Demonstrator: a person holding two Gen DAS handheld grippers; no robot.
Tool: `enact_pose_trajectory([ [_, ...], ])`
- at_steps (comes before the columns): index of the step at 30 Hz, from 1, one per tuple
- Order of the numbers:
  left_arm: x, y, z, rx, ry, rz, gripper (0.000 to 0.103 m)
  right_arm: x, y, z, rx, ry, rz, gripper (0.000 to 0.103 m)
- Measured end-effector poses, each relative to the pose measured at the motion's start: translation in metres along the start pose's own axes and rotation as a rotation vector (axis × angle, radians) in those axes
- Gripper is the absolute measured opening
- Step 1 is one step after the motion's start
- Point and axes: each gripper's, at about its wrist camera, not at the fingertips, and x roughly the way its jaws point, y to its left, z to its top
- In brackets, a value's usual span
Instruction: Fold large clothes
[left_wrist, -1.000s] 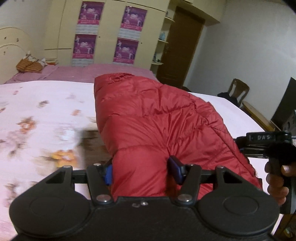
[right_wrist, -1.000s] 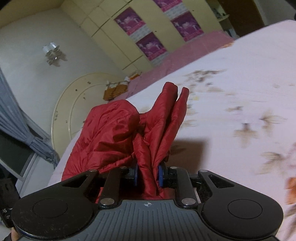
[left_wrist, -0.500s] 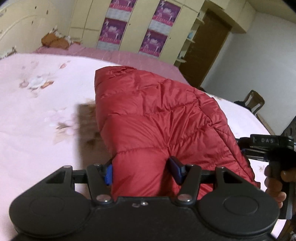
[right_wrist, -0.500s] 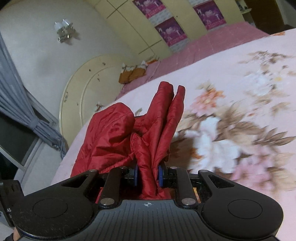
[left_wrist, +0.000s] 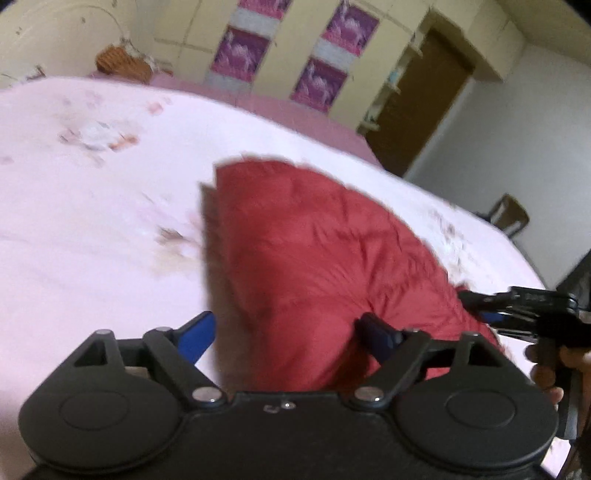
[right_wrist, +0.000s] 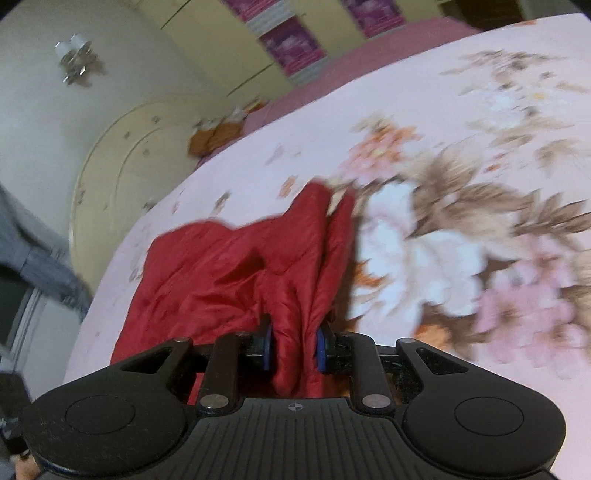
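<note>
my left gripper (left_wrist: 284, 334) gapes wide around the puffy red quilted jacket (left_wrist: 325, 266); my right gripper (right_wrist: 294, 349) pinches its bunched edge. laying the fold down, i judge; next, release and smooth.

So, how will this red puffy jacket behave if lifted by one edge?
Probably floppy: the red jacket sags and creases beyond where the right gripper pinches it. Likely light for its bulk, since its quilted panels look puffy. Its shiny shell may be slippery, so a thin pinch could slide out.
</note>
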Motion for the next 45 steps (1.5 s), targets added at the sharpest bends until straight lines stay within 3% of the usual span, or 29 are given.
enact_pose_trajectory([
  [2,-0.015,0.009,0.008,0.003,-0.089,-0.001,0.071,-0.022,0.007,0.009,-0.051,-0.082,-0.023,0.034],
  [4,-0.010,0.010,0.024,0.004,-0.124,-0.016,0.068,-0.026,0.027,0.018,-0.147,-0.106,-0.009,0.034],
  [8,0.031,-0.018,0.053,0.109,-0.100,-0.046,0.058,0.011,0.082,0.025,-0.324,-0.062,0.077,0.027],
  [11,0.066,-0.037,0.062,0.179,-0.052,-0.058,0.055,0.047,0.102,0.020,-0.401,-0.022,0.068,0.024],
  [16,0.097,-0.036,0.061,0.220,-0.006,-0.011,0.057,0.085,0.095,0.007,-0.478,0.030,0.005,0.019],
  [23,0.105,-0.024,0.054,0.231,0.005,0.022,0.059,0.099,0.054,0.002,-0.388,0.052,0.007,0.018],
  [28,0.066,-0.034,0.049,0.232,-0.027,0.014,0.056,0.074,0.058,0.010,-0.384,0.039,-0.013,0.018],
  [31,0.024,-0.052,0.029,0.249,-0.076,-0.054,0.056,0.027,0.070,0.000,-0.423,-0.018,0.069,0.018],
  [34,0.020,-0.070,0.004,0.300,-0.056,-0.032,0.056,0.016,0.086,-0.027,-0.550,0.016,0.112,0.018],
  [36,0.024,-0.073,-0.010,0.308,-0.044,0.004,0.056,0.019,0.083,-0.040,-0.595,0.030,0.088,0.018],
  [39,0.022,-0.075,-0.020,0.334,-0.045,0.045,0.056,0.015,0.061,-0.043,-0.536,0.016,0.074,0.018],
  [41,0.019,-0.077,-0.022,0.357,-0.044,0.067,0.056,0.011,0.052,-0.046,-0.555,-0.013,-0.010,0.018],
  [45,0.011,-0.076,-0.026,0.355,-0.046,0.099,0.056,0.003,0.027,-0.043,-0.495,-0.009,-0.044,0.018],
])
